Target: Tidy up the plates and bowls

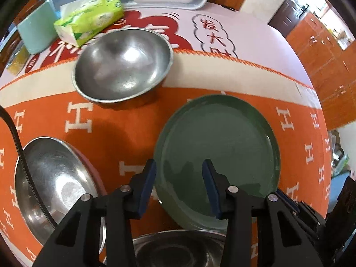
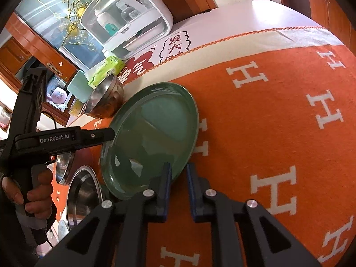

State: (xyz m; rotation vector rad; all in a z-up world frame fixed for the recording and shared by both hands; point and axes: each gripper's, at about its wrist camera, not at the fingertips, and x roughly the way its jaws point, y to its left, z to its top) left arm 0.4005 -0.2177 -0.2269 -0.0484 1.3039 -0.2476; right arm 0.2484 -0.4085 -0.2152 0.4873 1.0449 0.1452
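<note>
Black two-finger left gripper point(image 1: 179, 185) and right gripper point(image 2: 179, 185) both pinching round green ceramic plate point(image 1: 219, 151) at opposite rims, beside dented steel bowl point(image 1: 123, 63). Risk: uneven lift, glazed rim slipping out.

Glossy green plate point(image 1: 219, 146); shiny metal bowl point(image 1: 122, 64)
</note>
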